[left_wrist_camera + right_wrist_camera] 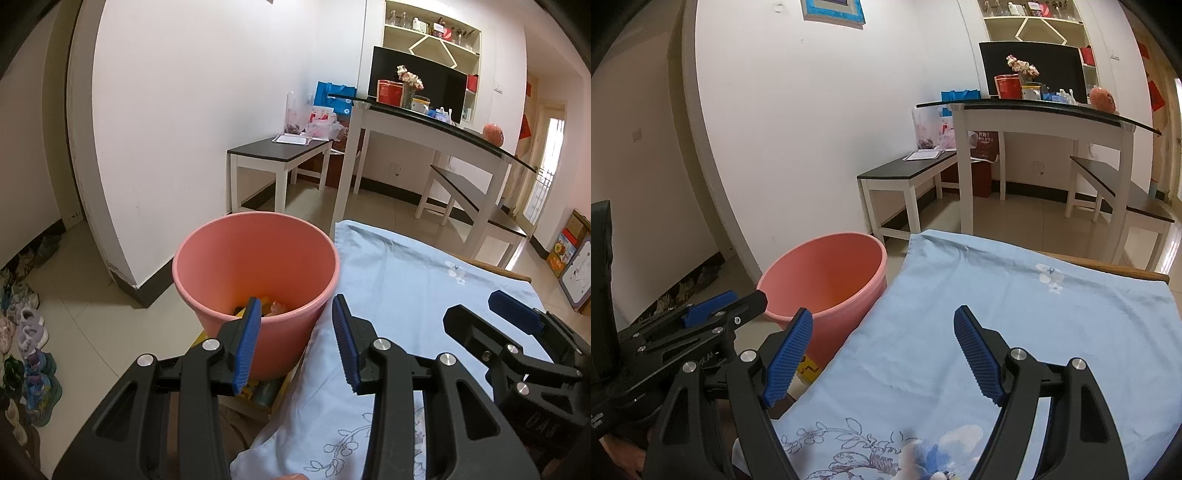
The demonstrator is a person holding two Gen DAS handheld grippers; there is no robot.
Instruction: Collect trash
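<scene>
A pink plastic bucket (255, 266) stands on the floor against the left edge of a table draped in a light blue flowered cloth (399, 280). Yellow and pinkish scraps of trash (271, 307) lie at its bottom. My left gripper (297, 310) hovers open over the bucket's near rim and the cloth's edge, nothing between its blue pads. My right gripper (882, 321) is open above the cloth (1015, 314), empty, with the bucket (827, 269) to its left. Each gripper shows in the other's view: the right gripper (476, 302) and the left gripper (746, 297).
A white bench (280, 155) with a dark top stands by the wall behind the bucket. A white dining table (428, 129) with a glass top carries jars and flowers, a second bench (469, 199) beside it. Several shoes (26, 325) line the floor at left.
</scene>
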